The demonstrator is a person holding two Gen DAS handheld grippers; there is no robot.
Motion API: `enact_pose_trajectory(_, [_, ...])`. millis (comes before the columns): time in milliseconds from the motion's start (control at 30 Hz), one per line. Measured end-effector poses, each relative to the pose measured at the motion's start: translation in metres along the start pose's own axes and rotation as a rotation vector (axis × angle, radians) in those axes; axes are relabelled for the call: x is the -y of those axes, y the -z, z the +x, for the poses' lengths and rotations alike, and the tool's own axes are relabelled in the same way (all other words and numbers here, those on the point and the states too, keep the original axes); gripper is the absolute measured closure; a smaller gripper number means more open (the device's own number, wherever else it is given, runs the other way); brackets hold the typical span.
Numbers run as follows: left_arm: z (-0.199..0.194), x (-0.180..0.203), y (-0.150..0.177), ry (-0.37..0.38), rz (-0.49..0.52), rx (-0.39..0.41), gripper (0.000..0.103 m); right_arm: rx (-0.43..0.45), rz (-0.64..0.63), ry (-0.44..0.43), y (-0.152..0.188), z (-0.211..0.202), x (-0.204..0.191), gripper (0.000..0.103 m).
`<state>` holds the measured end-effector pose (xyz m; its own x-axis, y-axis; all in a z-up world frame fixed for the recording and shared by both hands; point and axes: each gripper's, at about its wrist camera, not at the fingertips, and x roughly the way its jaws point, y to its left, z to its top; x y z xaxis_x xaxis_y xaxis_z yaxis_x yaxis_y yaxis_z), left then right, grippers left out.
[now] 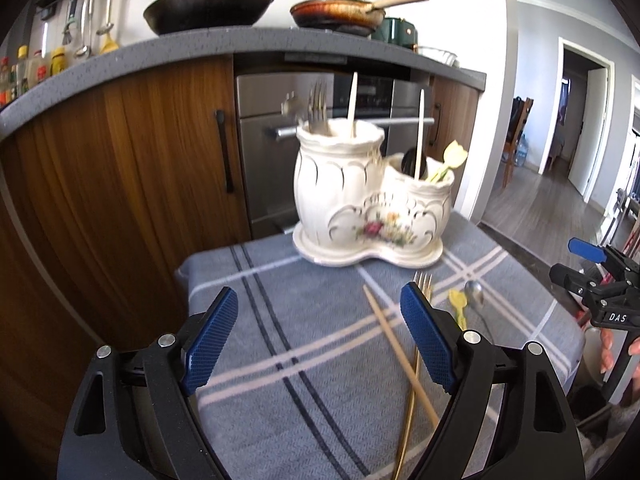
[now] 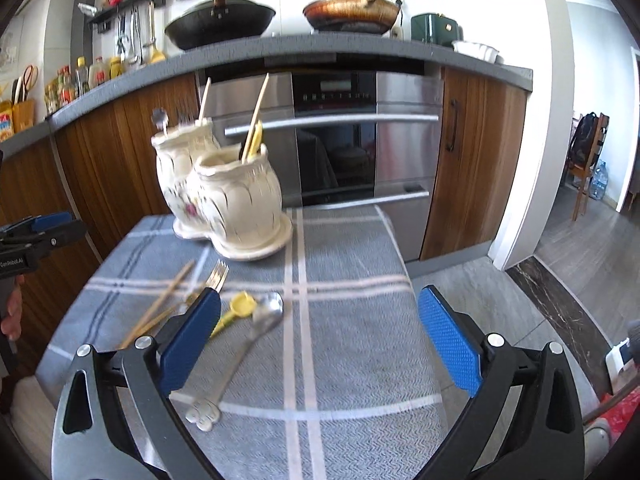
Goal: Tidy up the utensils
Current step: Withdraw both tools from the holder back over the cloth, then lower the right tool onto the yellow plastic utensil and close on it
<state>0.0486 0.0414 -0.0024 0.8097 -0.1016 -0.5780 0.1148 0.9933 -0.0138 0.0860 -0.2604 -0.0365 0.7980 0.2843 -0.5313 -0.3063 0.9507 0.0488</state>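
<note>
A white ceramic double-pot holder (image 1: 360,200) (image 2: 224,200) stands at the far end of the plaid-covered table (image 1: 280,392) (image 2: 352,264). It holds forks, chopsticks, a black utensil and a yellow spoon. Loose on the cloth lie a gold fork (image 1: 422,284) (image 2: 216,276), a wooden chopstick (image 1: 394,352) (image 2: 168,300), a yellow spoon (image 1: 458,304) (image 2: 240,308) and a silver spoon (image 1: 474,294) (image 2: 248,344). My left gripper (image 1: 320,340) is open over bare cloth, left of the fork and chopstick. My right gripper (image 2: 320,344) (image 1: 576,264) is open, with the silver spoon by its left finger.
Behind the table are wooden cabinets (image 1: 120,184) and a steel oven (image 2: 340,140) under a grey counter (image 1: 200,48) with two pans. The table's right edge drops to the floor (image 2: 560,280). My left gripper (image 2: 60,228) shows at the left edge of the right wrist view.
</note>
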Motion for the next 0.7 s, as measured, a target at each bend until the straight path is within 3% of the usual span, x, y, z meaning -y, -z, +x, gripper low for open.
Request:
enact_pose_trajectory(233, [0.022,0.007,0.009,0.010,0.014,-0.053,0.020,-0.068,-0.038,-0.004,0.006,0.029,0.001,0.008])
enact_pose_trajectory(500, [0.034,0.008,0.010,0.029,0.019,-0.075,0.020,-0.194,-0.044,-0.077,0.006,0.071,-0.005,0.048])
enact_pose_trajectory(700, [0.042,0.005,0.013,0.030,0.013,-0.090,0.020,-0.254,-0.047,-0.117,0.007,0.093,-0.014,0.059])
